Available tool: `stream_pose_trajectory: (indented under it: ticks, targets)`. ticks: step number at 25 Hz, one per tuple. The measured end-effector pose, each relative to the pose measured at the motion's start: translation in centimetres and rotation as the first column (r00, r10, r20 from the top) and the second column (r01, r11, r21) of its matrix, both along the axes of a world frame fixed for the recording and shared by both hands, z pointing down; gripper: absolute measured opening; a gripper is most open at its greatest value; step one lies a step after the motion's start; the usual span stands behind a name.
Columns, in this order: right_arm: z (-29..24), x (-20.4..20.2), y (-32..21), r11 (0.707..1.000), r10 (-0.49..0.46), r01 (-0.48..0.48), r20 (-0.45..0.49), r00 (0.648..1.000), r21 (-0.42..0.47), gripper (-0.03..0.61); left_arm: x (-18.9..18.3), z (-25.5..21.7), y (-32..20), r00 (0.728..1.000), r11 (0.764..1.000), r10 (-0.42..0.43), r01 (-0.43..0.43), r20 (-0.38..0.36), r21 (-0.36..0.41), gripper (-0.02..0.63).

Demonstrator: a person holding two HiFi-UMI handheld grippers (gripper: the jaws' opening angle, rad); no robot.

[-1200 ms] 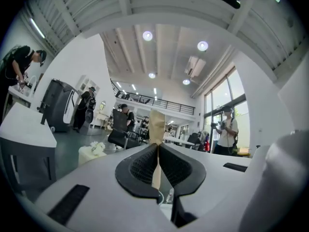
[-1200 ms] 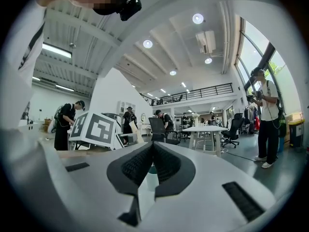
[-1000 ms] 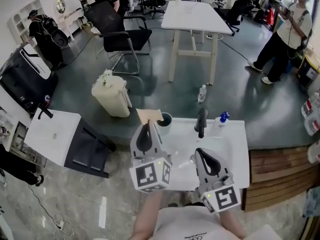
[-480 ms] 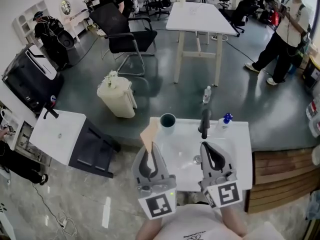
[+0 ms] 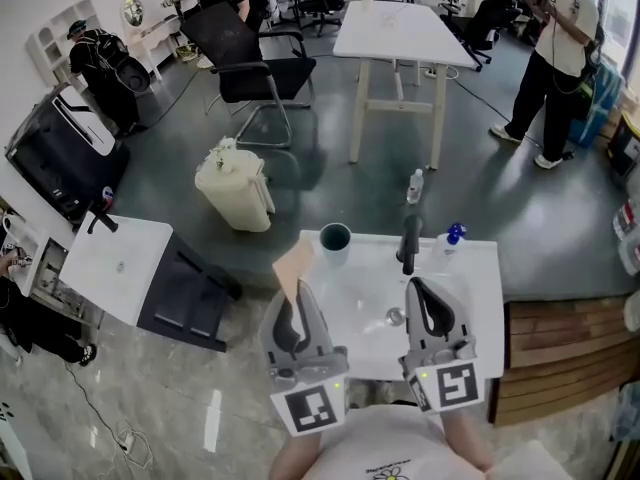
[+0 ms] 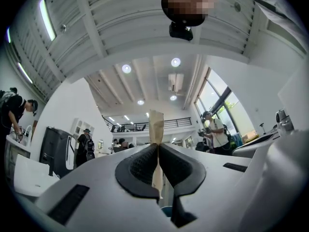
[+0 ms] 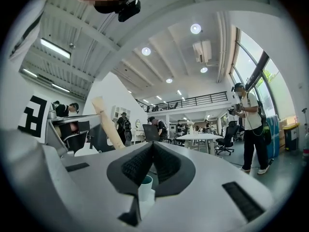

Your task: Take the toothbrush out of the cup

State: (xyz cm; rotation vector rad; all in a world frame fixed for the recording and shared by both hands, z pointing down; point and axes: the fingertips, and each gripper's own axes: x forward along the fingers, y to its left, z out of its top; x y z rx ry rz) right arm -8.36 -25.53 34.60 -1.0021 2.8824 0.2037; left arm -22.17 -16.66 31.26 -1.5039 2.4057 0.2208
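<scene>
While the person is looking down, left gripper: pinching the toothbrush.
Toothbrush: sticking up outside the cup, at its 8 o'clock.
Right gripper: pressing its jaws together, holding nothing.

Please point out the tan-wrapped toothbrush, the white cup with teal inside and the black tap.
Tan-wrapped toothbrush [image 5: 293, 267]: head view, wrapper's wide end.
Teal-lined white cup [image 5: 335, 256]: head view, front wall.
Black tap [image 5: 407, 240]: head view, upright body.

No lettering, brand or number can be read anywhere. The left gripper and right gripper bear only black-and-white square markers (patterns, not words); the print on the person's shirt is too small.
</scene>
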Motion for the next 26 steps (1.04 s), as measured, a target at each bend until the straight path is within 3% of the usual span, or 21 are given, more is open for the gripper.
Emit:
stream_pose_trajectory:
  ticks: [26]
  targets:
    - [0.3, 0.6, -1.1, 1.0, 0.025, -0.025, -0.023, 0.999, 0.005, 0.012, 0.6, -1.2, -0.3, 0.999, 1.0, 0.001, -0.002, 0.043, 0.012, 0.025]
